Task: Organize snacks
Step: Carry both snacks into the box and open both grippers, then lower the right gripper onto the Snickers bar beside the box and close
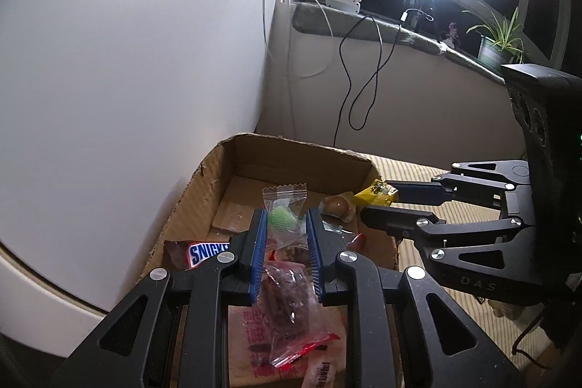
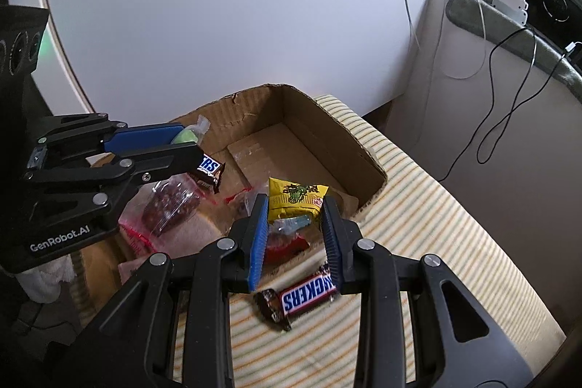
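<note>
The cardboard box (image 2: 327,133) serves as the landmark; it sits open-topped on a striped cloth (image 2: 418,206) over the surface. At the box's left side the left gripper (image 1: 285,217) hangs above it, its fingers (image 1: 259,242) closed on a clear-wrapped green candy (image 1: 282,215). Below it, inside the box, lie a Snickers bar (image 1: 203,251) near the left wall and a clear packet of dark brown snack (image 1: 287,290) resting on a pale printed bag (image 1: 327,351). Farther right, a round brown sweet in clear wrap (image 1: 336,205) lies on the box floor. At the box's right wall the right gripper (image 2: 295,206) has its fingers (image 2: 259,235) closed on a yellow snack packet (image 2: 296,199), held over the box's near right corner. Outside the box, in front of that corner, a second Snickers bar (image 2: 302,297) lies on the striped cloth.
</note>
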{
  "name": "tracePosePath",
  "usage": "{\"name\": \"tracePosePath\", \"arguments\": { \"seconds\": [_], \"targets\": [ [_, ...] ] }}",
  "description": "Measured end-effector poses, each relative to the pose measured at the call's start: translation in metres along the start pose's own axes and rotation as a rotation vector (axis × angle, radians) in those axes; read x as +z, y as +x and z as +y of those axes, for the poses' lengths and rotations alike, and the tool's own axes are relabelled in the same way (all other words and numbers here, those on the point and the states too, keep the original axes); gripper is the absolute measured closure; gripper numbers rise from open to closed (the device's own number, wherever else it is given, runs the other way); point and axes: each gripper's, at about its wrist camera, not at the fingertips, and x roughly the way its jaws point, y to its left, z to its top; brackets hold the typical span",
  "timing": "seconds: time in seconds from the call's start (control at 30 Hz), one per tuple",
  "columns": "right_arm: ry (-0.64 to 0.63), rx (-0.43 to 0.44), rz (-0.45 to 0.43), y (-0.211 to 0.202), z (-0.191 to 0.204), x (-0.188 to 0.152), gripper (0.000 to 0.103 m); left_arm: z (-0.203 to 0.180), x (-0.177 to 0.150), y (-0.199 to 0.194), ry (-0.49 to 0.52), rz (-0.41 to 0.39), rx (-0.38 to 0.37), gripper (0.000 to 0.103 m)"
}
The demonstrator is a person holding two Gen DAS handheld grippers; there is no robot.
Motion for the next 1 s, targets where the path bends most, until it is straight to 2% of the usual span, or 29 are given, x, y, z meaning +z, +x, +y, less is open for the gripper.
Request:
{"name": "tracePosePath", "arguments": {
  "seconds": [0.2, 0.27, 0.33, 0.4, 0.43, 0.6, 0.83, 1.0],
  "targets": [
    [-0.004, 0.013, 0.004, 0.009, -0.002, 0.002, 0.073, 0.003, 0.000, 0.001, -0.007, 0.008, 0.010, 0.082],
    [-0.009, 0.015, 0.005, 0.010, 0.000, 0.002, 0.068, 0.004, 0.000, 0.001, -0.008, 0.007, 0.017, 0.082],
    [-0.012, 0.006, 0.000, 0.010, -0.001, 0.002, 0.052, 0.005, 0.001, 0.002, -0.008, 0.008, 0.018, 0.082],
    [-0.005, -0.004, -0.013, 0.008, -0.003, 0.002, 0.041, 0.004, 0.001, 0.003, -0.010, 0.010, 0.025, 0.074],
    [-0.002, -0.004, -0.016, 0.007, -0.003, 0.001, 0.039, 0.004, 0.000, 0.002, -0.013, 0.010, 0.028, 0.071],
    [0.008, -0.021, -0.009, 0.000, -0.011, -0.001, 0.039, 0.005, -0.001, 0.000, -0.021, 0.004, 0.027, 0.069],
    [0.045, -0.049, -0.029, -0.022, -0.026, -0.007, 0.025, -0.002, -0.002, -0.010, -0.014, -0.016, 0.009, 0.069],
    [0.075, -0.082, -0.045, -0.047, -0.040, -0.019, 0.025, -0.013, -0.004, -0.021, -0.008, -0.033, -0.017, 0.069]
  ]
}}
